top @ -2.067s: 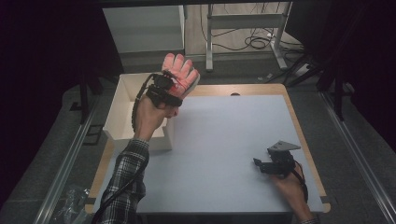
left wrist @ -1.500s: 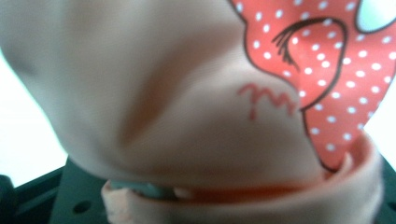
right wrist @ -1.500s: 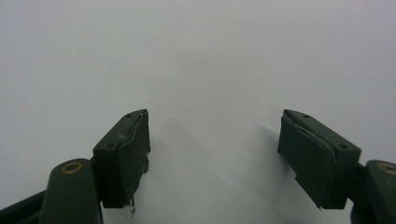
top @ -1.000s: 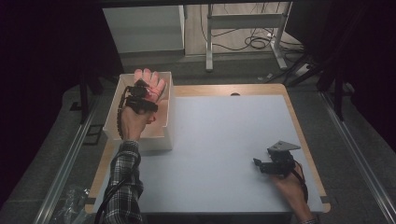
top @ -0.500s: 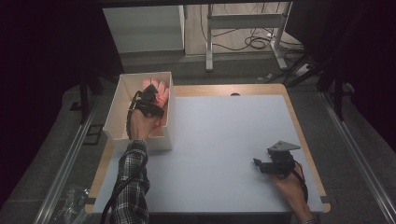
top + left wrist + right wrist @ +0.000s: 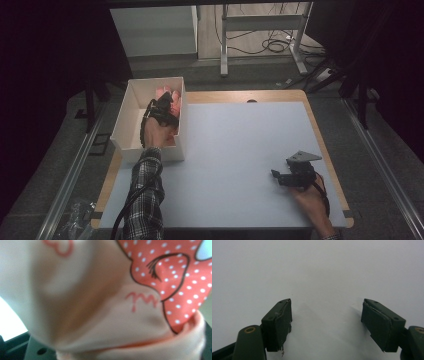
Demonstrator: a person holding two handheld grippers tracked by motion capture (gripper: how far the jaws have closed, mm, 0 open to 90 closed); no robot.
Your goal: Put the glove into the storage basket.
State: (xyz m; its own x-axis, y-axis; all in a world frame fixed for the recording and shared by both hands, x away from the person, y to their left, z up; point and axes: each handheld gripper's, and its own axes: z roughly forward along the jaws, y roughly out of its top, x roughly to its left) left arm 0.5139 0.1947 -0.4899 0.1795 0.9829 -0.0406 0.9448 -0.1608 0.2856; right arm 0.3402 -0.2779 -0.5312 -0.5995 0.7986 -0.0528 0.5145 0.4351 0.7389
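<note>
Now the left hand-held gripper (image 6: 167, 102) has come down inside the white box (image 6: 131, 107), still pinching the pink dotted garment (image 6: 140, 302), which sits low within the box; release looks near. The right hand-held gripper (image 6: 325, 322), well apart from the box, rests spread on the counter (image 6: 240, 150).

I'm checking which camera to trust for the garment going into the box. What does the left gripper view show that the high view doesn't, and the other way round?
The left gripper view gives the pink garment close up: a red patch with white dots, dark outline drawing and small red print on pale fabric.

The high view places things: the left gripper inside the white box at the table's left edge, and the right gripper resting apart, its jaws open and empty.

Both show the garment at the left gripper.
</note>
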